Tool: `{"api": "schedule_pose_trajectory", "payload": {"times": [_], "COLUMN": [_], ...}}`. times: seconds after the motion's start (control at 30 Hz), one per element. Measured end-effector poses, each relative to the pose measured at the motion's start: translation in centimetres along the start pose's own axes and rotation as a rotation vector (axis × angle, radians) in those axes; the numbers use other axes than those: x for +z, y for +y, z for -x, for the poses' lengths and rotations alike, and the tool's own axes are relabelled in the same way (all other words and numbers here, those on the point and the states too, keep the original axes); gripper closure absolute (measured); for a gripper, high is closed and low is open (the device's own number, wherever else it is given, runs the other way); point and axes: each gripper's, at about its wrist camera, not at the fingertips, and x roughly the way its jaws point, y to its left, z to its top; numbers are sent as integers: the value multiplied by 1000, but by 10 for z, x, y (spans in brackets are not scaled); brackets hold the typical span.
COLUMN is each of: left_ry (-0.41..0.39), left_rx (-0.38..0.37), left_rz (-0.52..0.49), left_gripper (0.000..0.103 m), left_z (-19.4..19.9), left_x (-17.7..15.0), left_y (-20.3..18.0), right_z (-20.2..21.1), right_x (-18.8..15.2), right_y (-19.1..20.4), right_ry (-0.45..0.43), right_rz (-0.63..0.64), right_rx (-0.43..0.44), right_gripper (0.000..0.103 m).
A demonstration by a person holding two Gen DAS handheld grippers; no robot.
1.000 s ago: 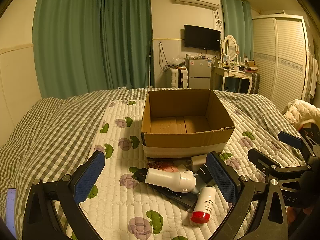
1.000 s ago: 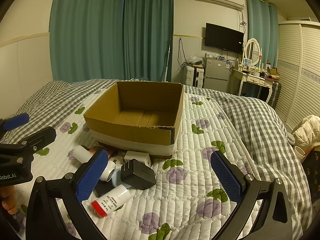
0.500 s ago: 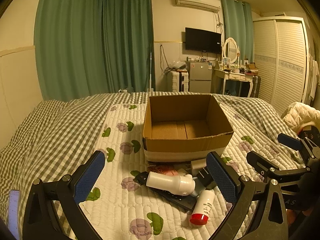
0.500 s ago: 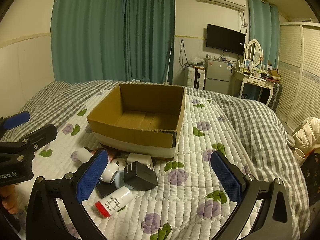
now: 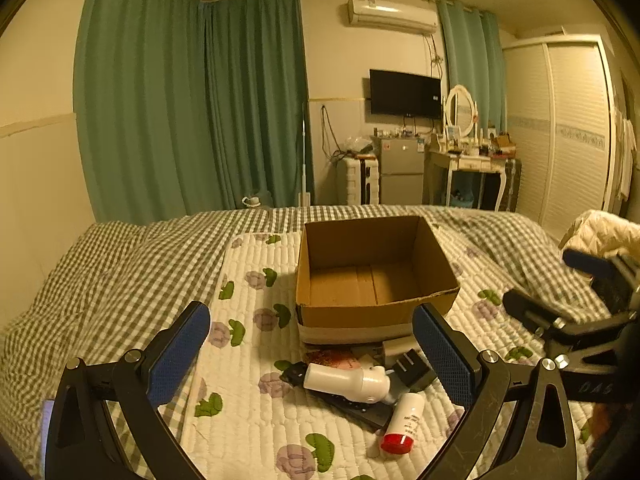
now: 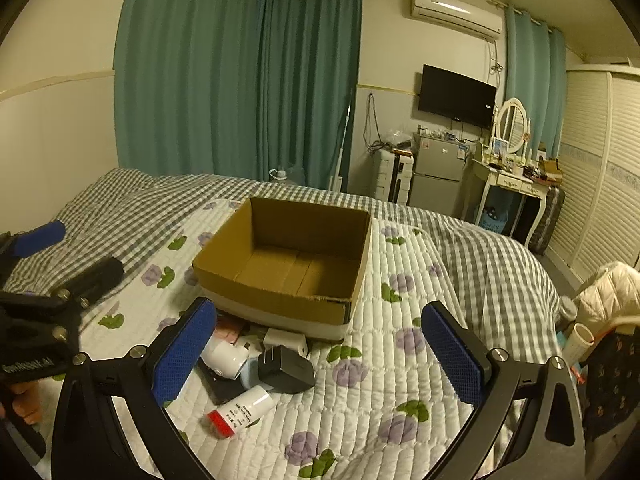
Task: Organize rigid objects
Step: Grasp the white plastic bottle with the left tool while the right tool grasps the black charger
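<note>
An empty cardboard box (image 5: 372,276) (image 6: 288,256) stands on the quilted bed pad. Just in front of it lies a small pile: a white bottle (image 5: 346,380) (image 6: 224,356), a red-capped white tube (image 5: 402,424) (image 6: 240,412), a black charger plug (image 5: 412,372) (image 6: 286,368), a white adapter (image 6: 286,338) and a flat black device (image 5: 352,404). My left gripper (image 5: 310,356) hangs open above and before the pile, holding nothing. My right gripper (image 6: 318,352) is open too, over the pile's right side. Each gripper shows at the edge of the other's view.
The grey checked bedspread (image 5: 120,280) surrounds the flowered pad (image 6: 400,320). A cream jacket (image 6: 608,296) lies at the bed's right edge. Beyond the bed stand green curtains (image 5: 192,112), a small fridge (image 5: 400,176), a dressing table (image 5: 472,160) and a wardrobe (image 5: 576,128).
Both grippers have risen and pulled back a little, so the box and pile sit lower and farther in each view. Both stay open. The objects have not moved.
</note>
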Motion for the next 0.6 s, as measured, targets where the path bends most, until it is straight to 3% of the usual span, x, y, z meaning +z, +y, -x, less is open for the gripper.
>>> {"api": "schedule_pose_trajectory", "payload": {"times": [0.3,0.5,0.6], "left_ry": [187,362,399], "left_rx": [3,-36,-63], "left_rz": [0,31,22], "left_gripper": [0,0,0], "left_z": [-68,-126,-137], "left_x": [-24,-69,-84], "left_y": [-1,-8,-15], "right_z": [-45,-100,-117], "right_x": [7,-16,-34], "right_y": [-9,-16,-18], "right_ry": [100,209,242], "right_rz": [20,20,12], "right_rx": [24,39,55], "right_gripper": [0,0,0]}}
